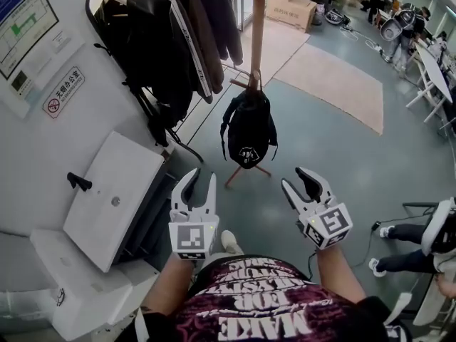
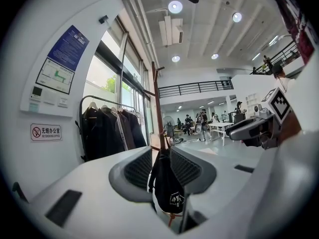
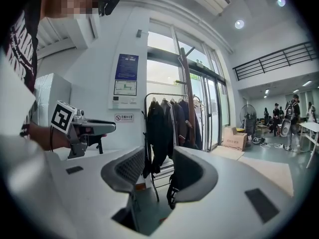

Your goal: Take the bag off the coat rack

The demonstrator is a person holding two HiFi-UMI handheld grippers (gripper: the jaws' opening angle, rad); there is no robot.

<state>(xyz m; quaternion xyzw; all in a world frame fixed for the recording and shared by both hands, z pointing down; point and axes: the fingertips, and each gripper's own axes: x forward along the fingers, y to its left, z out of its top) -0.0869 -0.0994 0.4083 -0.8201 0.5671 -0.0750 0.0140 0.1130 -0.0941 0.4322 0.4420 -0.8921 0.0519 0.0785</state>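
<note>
A black bag (image 1: pixel 248 128) hangs by its strap from a peg on the wooden coat rack pole (image 1: pixel 258 27), just ahead of both grippers. My left gripper (image 1: pixel 199 182) is open and empty, short of the bag and slightly to its left. My right gripper (image 1: pixel 300 182) is also open and empty, to the bag's lower right. In the left gripper view the bag (image 2: pixel 167 185) shows through the gap of the open left gripper (image 2: pixel 162 167), some way off. In the right gripper view only the bag's edge (image 3: pixel 172 193) peeks out beside one jaw of the right gripper (image 3: pixel 159 172).
A garment rail with dark jackets (image 1: pixel 164 41) stands left of the pole by the white wall. A white cabinet (image 1: pixel 114 191) is close on my left. A cardboard box (image 1: pixel 288 6) and beige rug (image 1: pixel 335 77) lie beyond. A seated person's legs (image 1: pixel 410 258) are at the right.
</note>
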